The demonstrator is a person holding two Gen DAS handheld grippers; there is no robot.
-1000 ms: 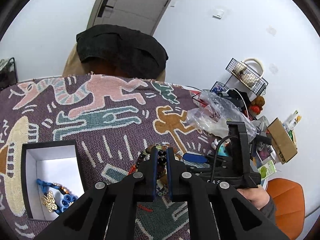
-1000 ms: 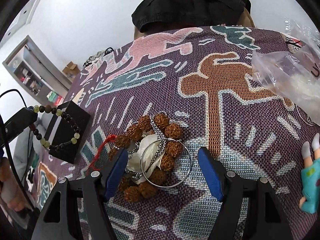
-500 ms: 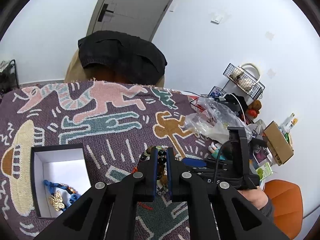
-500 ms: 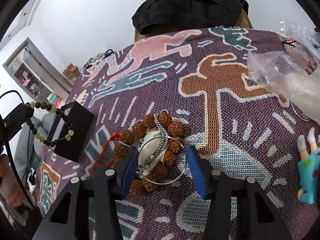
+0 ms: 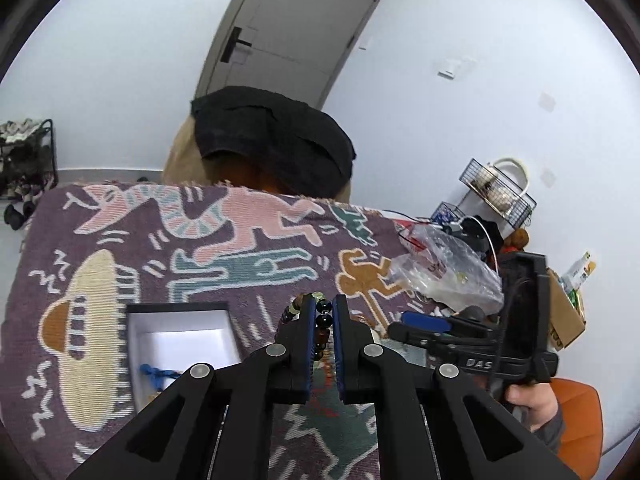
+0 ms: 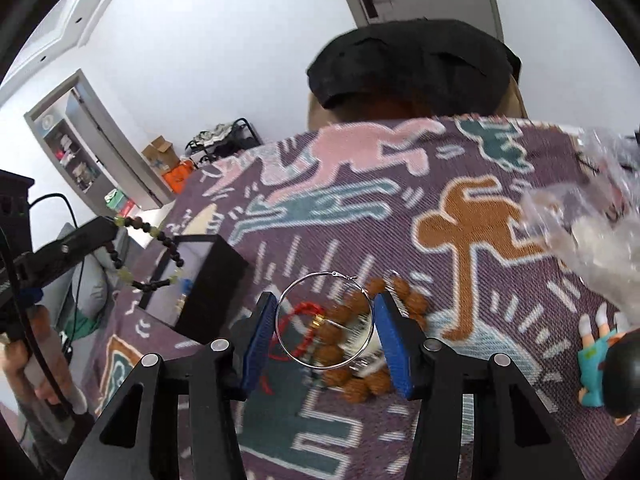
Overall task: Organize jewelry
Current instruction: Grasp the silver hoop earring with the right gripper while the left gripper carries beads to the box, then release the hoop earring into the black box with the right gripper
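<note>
My left gripper [image 5: 323, 305] is shut on a bracelet of dark and pale green beads [image 5: 322, 322]. In the right wrist view that bracelet [image 6: 162, 236] dangles from the left gripper [image 6: 110, 225] above the black box [image 6: 210, 280]. The box [image 5: 176, 307] is white inside and holds blue jewelry [image 5: 156, 372]. My right gripper [image 6: 323, 300] is shut on a thin silver hoop [image 6: 324, 273], its blue pads pressing the hoop's two sides, and the hoop is held clear of the cloth. Below it lies a brown seed-bead bracelet [image 6: 354, 386] with a red cord [image 6: 296, 314].
A patterned woven cloth [image 5: 248, 264] covers the table. A clear plastic bag [image 6: 592, 236] and a small doll figure [image 6: 596, 364] lie at the right. A chair draped in black cloth [image 5: 276, 148] stands at the far edge, and a wire basket [image 5: 496, 194] sits amid clutter on the right.
The right gripper's jaws closed on the silver hoop and lifted it off the brown bead pile. The left gripper rose with its bead bracelet still held.
</note>
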